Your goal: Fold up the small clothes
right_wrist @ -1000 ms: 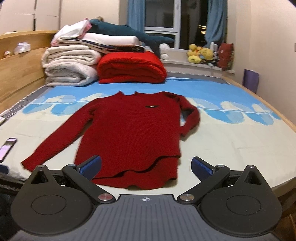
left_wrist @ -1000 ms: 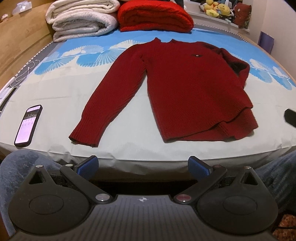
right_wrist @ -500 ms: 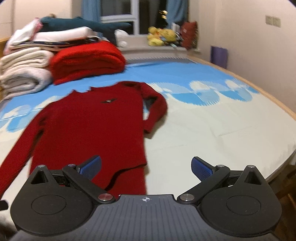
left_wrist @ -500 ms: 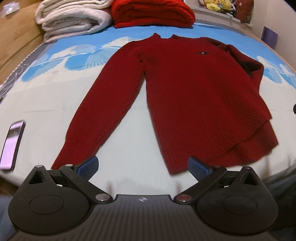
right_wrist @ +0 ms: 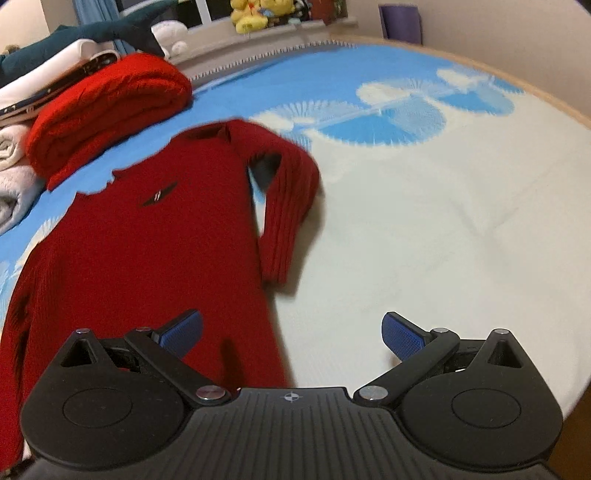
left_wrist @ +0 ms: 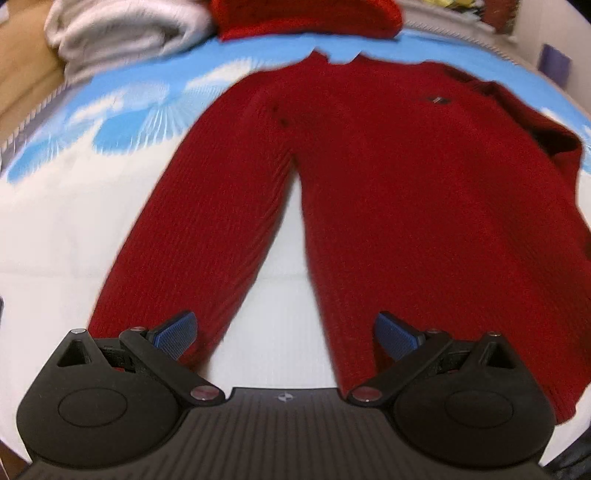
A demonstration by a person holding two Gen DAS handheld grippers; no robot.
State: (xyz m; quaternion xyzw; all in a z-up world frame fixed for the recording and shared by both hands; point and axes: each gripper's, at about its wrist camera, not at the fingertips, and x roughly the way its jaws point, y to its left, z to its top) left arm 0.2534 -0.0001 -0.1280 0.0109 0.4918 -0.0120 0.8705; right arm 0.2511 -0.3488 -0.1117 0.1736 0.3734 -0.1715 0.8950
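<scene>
The sweater [left_wrist: 424, 206] runs off the left wrist view at 3 o'clock, and its cuff at 8 o'clock and hem at 5 o'clock sit behind the left gripper [left_wrist: 284, 332], so contact there cannot be told. In the right wrist view its far sleeve leaves the frame at 9 o'clock and its hem hides behind the right gripper [right_wrist: 291, 330]. The chest logo [right_wrist: 158, 195] is too small to read, and the towels [left_wrist: 122, 33] at 11 o'clock are smeared and cropped.
</scene>
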